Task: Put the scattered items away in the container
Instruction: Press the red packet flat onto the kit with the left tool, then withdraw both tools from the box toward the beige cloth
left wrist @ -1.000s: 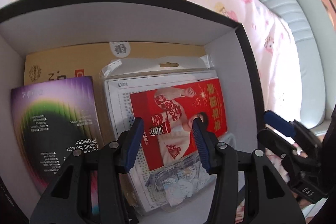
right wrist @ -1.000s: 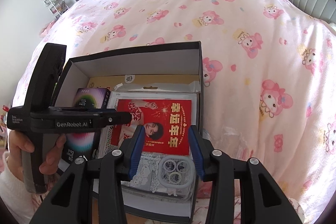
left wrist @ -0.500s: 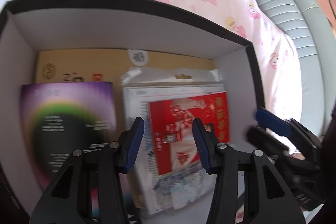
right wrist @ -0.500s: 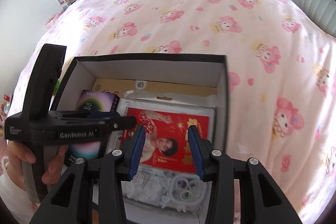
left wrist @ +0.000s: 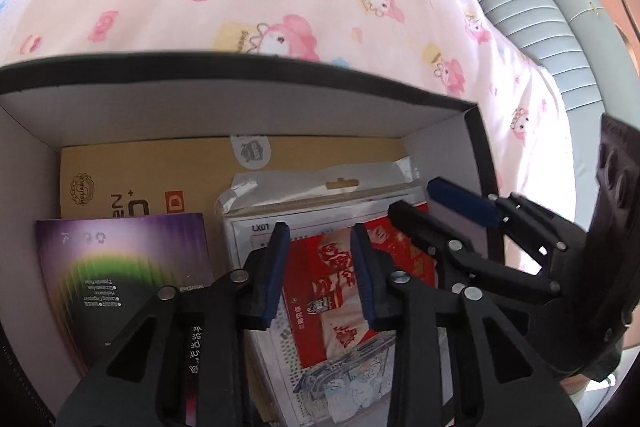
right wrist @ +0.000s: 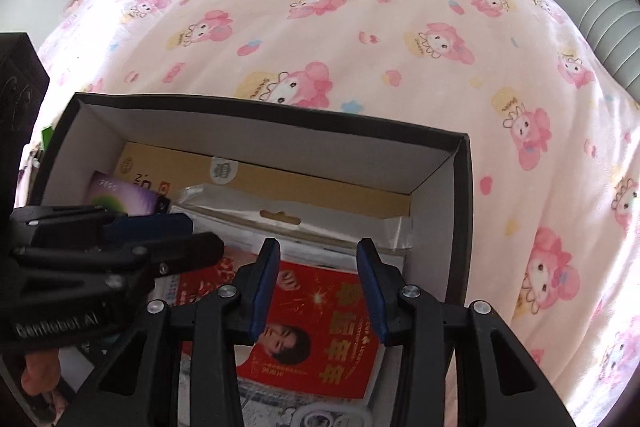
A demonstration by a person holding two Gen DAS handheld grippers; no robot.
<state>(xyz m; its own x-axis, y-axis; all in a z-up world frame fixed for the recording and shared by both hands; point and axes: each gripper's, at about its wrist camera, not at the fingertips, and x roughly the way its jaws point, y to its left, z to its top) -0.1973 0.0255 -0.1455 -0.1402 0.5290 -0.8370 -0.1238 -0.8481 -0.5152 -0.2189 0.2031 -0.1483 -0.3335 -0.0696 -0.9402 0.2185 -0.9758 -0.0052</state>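
Pink bedspread bears the box, contents partly hidden.

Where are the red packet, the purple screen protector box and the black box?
red packet [right wrist: 320, 339], right wrist view, printed front.
purple screen protector box [left wrist: 120, 267], left wrist view, printed face.
black box [right wrist: 462, 211], right wrist view, right wall.

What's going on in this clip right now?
A person holds two hand-held grippers over a black box on a pink bedspread. The box already holds a red packet, a purple booklet and a tan carton. The left hand-held gripper is closing on nothing; the right hand-held gripper hovers empty.
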